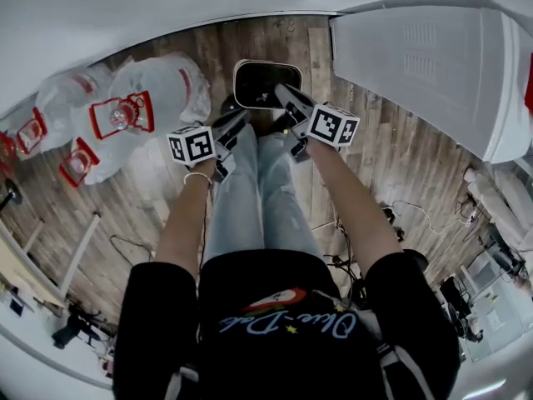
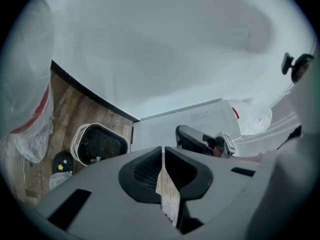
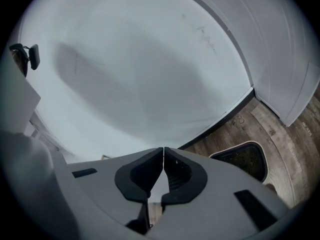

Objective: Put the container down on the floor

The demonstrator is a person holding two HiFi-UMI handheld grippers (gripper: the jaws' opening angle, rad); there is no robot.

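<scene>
So the brown wood-plank floor (image 1: 400, 157) ran up to a white wall (image 1: 166, 7), big white cabinet (image 1: 416, 65) right, clear red-trimmed plastic bags (image 1: 158, 98) left, the white-rimmed black rectangular container (image 1: 254, 77) sat on it between them, left claw (image 2: 163, 151) and right claw (image 3: 163, 150) both closed, empty.

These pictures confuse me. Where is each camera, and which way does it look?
Head view: on the person's head, looking down at arms, legs, left gripper, right gripper and container.
Left gripper view: rides that gripper, facing the wall past its shut jaws.
Right gripper view: the same, on the right one.
All three share the container on the floor.
</scene>
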